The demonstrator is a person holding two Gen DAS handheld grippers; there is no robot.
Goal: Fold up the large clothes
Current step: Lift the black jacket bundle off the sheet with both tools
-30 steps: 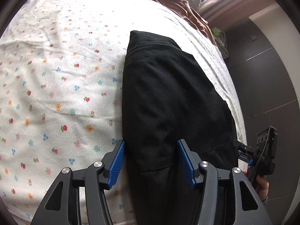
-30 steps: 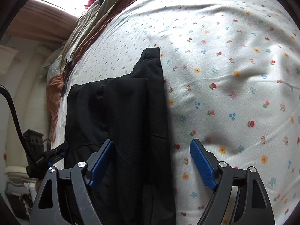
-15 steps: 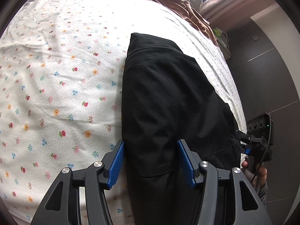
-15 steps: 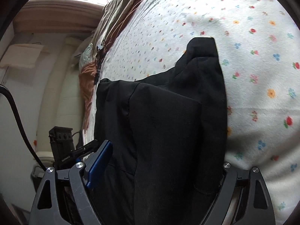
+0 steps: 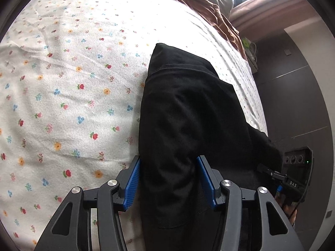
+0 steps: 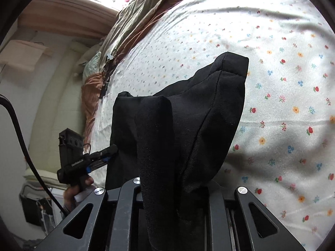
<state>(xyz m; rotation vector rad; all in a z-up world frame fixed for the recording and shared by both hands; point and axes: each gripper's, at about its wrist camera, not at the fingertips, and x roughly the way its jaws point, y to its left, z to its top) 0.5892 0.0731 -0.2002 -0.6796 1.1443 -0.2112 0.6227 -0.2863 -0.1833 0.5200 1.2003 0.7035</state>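
Note:
A black garment (image 5: pixel 188 108), partly folded, lies on a white sheet with small flowers (image 5: pixel 73 94). My left gripper (image 5: pixel 167 179) straddles its near end. The jaws are closing and the cloth bunches into a ridge between the blue pads (image 5: pixel 132 184). In the right wrist view the garment (image 6: pixel 188 115) is lifted off the sheet (image 6: pixel 282 83) and drapes over my right gripper (image 6: pixel 173 188). Those jaws are closing on a fold, and the cloth hides the pads. Each gripper shows in the other's view: right gripper (image 5: pixel 293 177), left gripper (image 6: pixel 94 159).
Rumpled brown and olive bedding (image 5: pixel 199 6) is heaped at the far end of the bed. The bed's edge runs along a dark wall (image 5: pixel 293 104) close beside the garment. A black cable (image 6: pixel 21 136) hangs at the left of the right wrist view.
My right gripper went from wide open around the garment's edge to closed on it and rose, lifting the cloth. The left jaws narrowed a little and the cloth between them bunched.

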